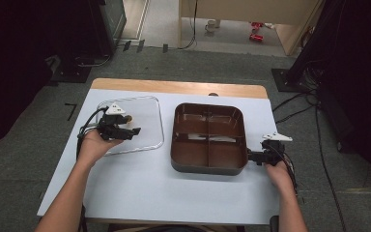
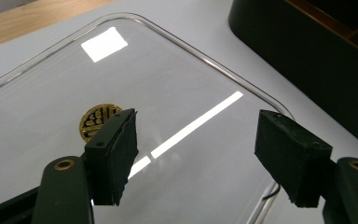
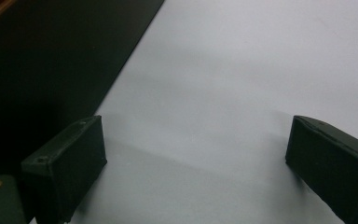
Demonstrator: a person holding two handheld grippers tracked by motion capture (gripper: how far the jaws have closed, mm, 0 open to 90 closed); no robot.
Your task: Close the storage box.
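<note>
A clear, rounded-square lid (image 1: 142, 140) lies flat on the left of the white table, with a round gold emblem (image 2: 98, 120) near its middle. My left gripper (image 1: 133, 131) hovers over the lid, jaws open and nothing between them (image 2: 198, 149); the emblem sits just beyond the left fingertip (image 2: 116, 154). A dark brown tray (image 1: 210, 106) split into compartments stands at the table's middle, and its dark wall (image 2: 307, 46) rises at the upper right of the left gripper view. My right gripper (image 1: 251, 156) rests low beside the tray's front right corner, open over bare table (image 3: 196, 154), the tray wall (image 3: 51, 56) to its left.
The white table top (image 1: 149, 188) has a wooden strip (image 1: 174, 87) along its far edge. Grey carpet surrounds the table, with cables (image 1: 294, 104) on the floor at the right and dark equipment stands at both sides.
</note>
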